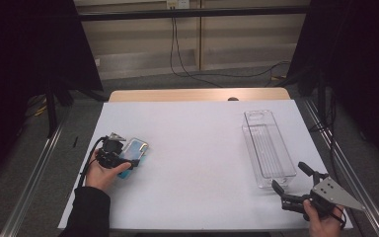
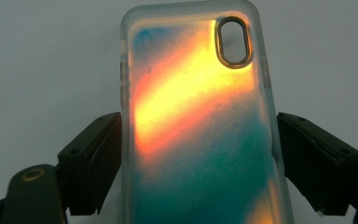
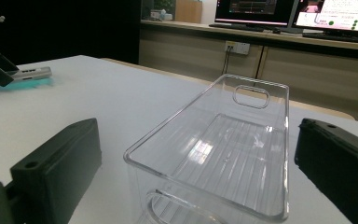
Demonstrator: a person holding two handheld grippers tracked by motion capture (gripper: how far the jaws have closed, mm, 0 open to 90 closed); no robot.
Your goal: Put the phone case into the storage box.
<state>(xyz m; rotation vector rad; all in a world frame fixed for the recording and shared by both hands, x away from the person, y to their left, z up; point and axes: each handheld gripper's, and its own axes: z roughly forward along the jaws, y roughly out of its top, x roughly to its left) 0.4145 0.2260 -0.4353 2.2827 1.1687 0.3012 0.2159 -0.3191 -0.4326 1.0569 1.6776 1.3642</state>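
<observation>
Between left hand-held gripper [image 2: 198,158] jaws, phone case [image 2: 198,121], w/ small gaps

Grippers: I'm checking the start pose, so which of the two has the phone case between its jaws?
The left gripper: its jaws flank the phone case. The right gripper faces the clear bin.

You work in lab-type recording bay, not home. White sheet [image 1: 192,148] covers wooden table [image 1: 197,94]. Black curtains [image 1: 29,44] hang at 10 and 2 o'clock. Metal rails [image 1: 34,168] flank table on grey carpet. Cables [image 1: 187,64] drop from wall socket [image 1: 176,4] at 12 o'clock. Monitors [image 3: 298,14] lit on rear counter in right gripper view.
</observation>
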